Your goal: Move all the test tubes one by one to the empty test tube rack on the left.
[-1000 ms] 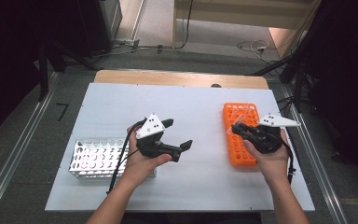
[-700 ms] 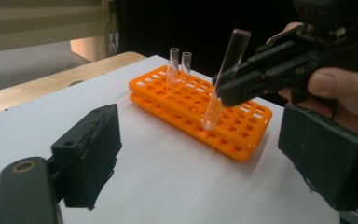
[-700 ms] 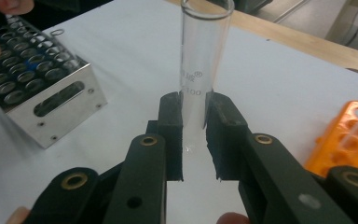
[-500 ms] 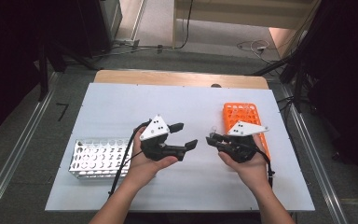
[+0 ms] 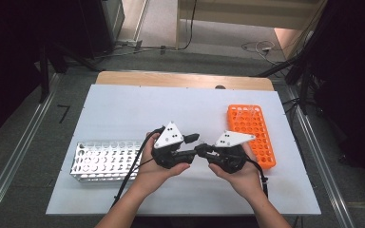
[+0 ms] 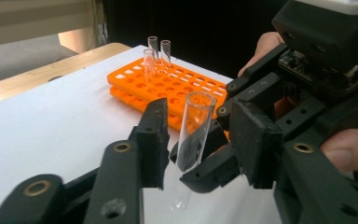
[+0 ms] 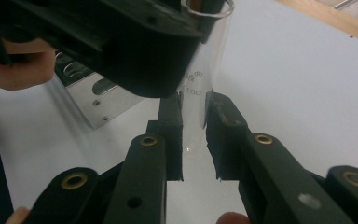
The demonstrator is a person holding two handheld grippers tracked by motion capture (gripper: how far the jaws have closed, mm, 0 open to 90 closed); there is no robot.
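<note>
Right gripper (image 7: 193, 135): clamping a clear glass test tube (image 7: 200, 93) low on its body, pads pressing both sides, tube standing upright. Since a second ago this gripper has been travelling from above the orange rack (image 5: 252, 133) to the middle of the table (image 5: 123, 104), bringing the tube along. Left gripper (image 6: 200, 140): jaws have just been closing around the same test tube (image 6: 193, 135), which is standing between them; one pad is still sitting a little off the glass, so this is reading as a grip not yet taken, jaws part-way in. The two grippers are now meeting tip to tip (image 5: 197, 149) where earlier they were well apart. Judgement: a hand-over is under way, right giving, left receiving. Beyond the grippers: orange rack to the right, three more tubes (image 6: 154, 58) standing at its far end. Metal rack (image 5: 105, 160) lying to the left, just beside the left hand (image 5: 154, 171), holes appearing empty; likely the tube's destination once the left grip is firm and the right one lets go.
</note>
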